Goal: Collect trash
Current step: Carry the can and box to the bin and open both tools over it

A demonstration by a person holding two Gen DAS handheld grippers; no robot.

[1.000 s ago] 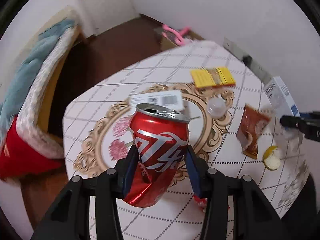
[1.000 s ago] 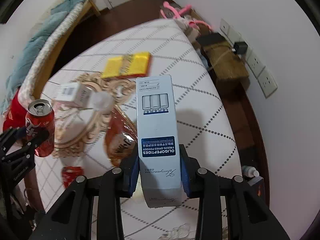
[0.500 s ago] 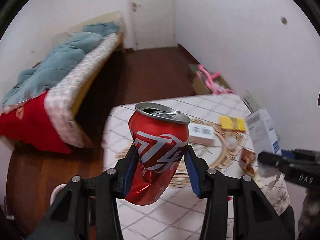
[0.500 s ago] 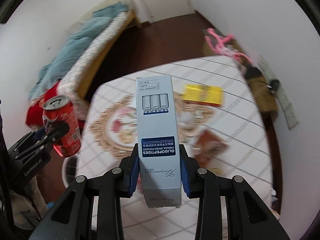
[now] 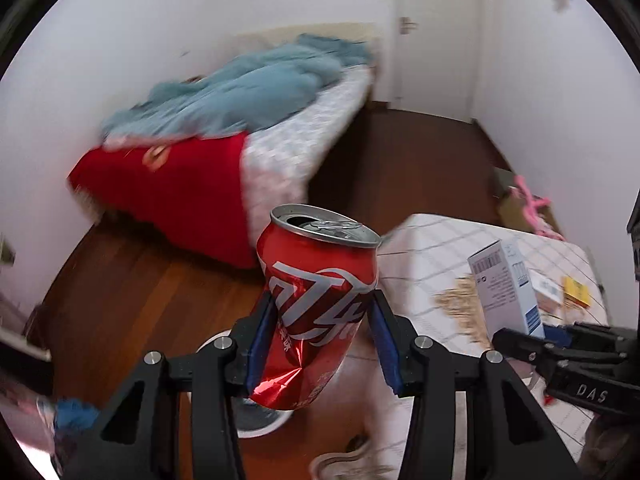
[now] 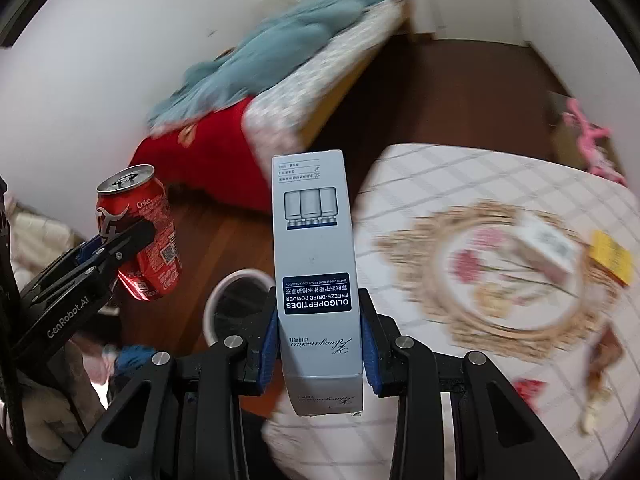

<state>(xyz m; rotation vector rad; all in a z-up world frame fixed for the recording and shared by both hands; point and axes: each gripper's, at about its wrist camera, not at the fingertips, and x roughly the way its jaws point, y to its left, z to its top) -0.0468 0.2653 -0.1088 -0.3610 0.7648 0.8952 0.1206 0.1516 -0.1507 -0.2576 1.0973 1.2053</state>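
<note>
- Left gripper (image 5: 322,340): blue-padded fingers pinching a red cola can (image 5: 318,304) at its lower, dented half; the can is opened, tilted slightly and held in the air over the wood floor (image 5: 132,292). From the right wrist view the same can (image 6: 138,232) hangs at far left, up and to the left of the bin.
- White round bin (image 6: 236,304): on the floor between the can and the table edge, rim partly hidden behind the right gripper's fingers; dark inside.
- Right gripper (image 6: 320,340): pads clamped on the lower part of a tall pale-blue carton (image 6: 314,264), printed "OLIGOPEPTIDES FREEZE-DRIED POWDER", held upright in the air, just beside the bin.
- Table (image 6: 460,176): checked white cloth with a gold floral medallion, right of the carton.
- On the table: small white box (image 6: 546,246) inside the medallion; yellow packet (image 6: 610,256) at the far right edge; brown wrapper (image 6: 608,350) and a red scrap (image 6: 528,386) nearer the lower right, both blurred.
</note>
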